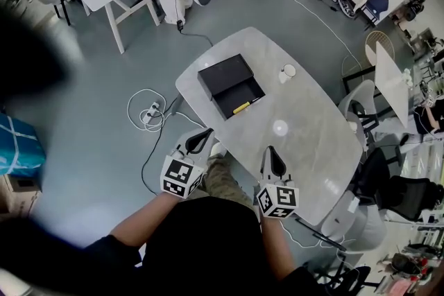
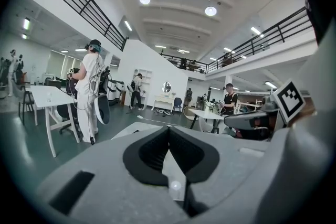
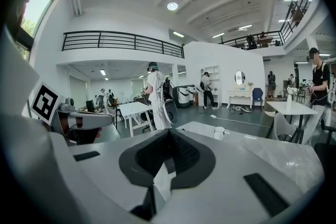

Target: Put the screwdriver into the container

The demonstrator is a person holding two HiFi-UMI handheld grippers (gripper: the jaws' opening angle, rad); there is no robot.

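Both grippers are parked at the near edge of the oval marble-look table [image 1: 305,142], well apart from the action. The left gripper [image 1: 200,140] is clenched tight: in its own view the two dark pads meet with nothing between them. Same deal with the right gripper [image 1: 272,157], jaws pressed together and empty. Each one just points out across the room, roughly level.

The screwdriver [image 1: 241,107], yellow handle with a dark shaft, lies in the black container [image 1: 223,73] at the far left part of the table. It looks to be in the open tray half, right up against the near wall. Whether it's flat on the bottom or propped a bit on the rim, I can't tell from up here.

A white cup [image 1: 287,73] stands on the table to the right of the container, apart from it. On the floor left of the table there's a white power strip [image 1: 151,111] with looped cables. A person in white [image 2: 89,97] stands by a white desk further back.
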